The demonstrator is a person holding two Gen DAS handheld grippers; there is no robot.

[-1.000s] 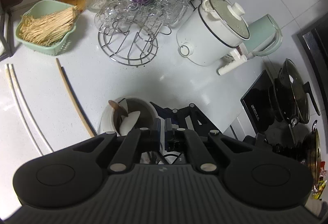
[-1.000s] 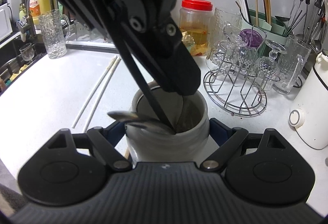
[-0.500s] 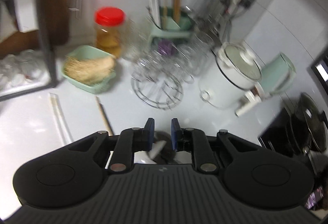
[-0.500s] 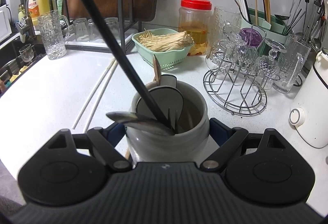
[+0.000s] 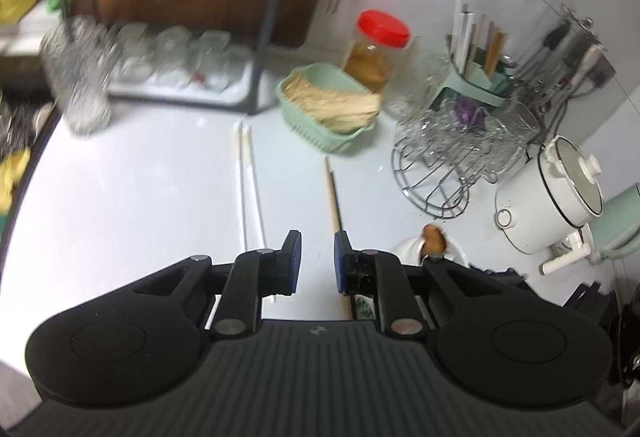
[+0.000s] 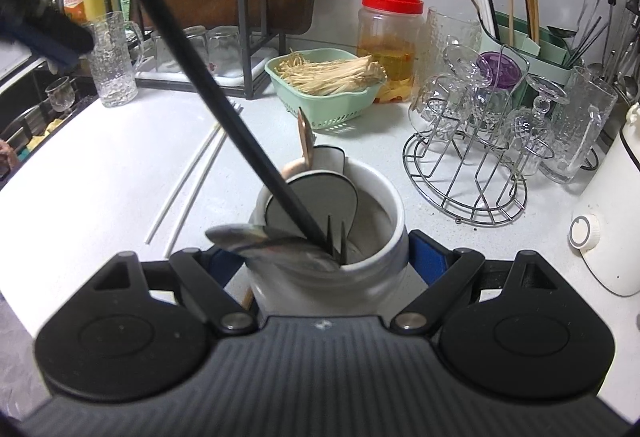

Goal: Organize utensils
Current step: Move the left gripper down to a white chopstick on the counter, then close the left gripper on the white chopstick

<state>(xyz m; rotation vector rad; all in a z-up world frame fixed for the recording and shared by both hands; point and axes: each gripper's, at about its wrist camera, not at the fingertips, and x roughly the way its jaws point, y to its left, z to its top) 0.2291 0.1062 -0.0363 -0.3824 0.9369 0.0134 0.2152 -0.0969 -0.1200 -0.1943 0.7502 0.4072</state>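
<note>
Right claw (image 6: 328, 257) pinches the white crock (image 6: 372, 237) steady, so I'd swing the empty, slightly spread left claw (image 5: 316, 261) toward the wooden chopstick (image 5: 333, 193) lying at its 12 o'clock on the tabletop (image 5: 140, 189) and grab mid-shaft.

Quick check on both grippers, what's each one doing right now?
Left gripper: open, nothing between its jaws, which have just been opening.
Right gripper: shut on the white utensil crock, pads pressed against its sides.

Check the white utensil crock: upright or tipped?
Upright. The white utensil crock stands on the counter, mouth up, clamped by the right gripper, utensils leaning inside.
</note>
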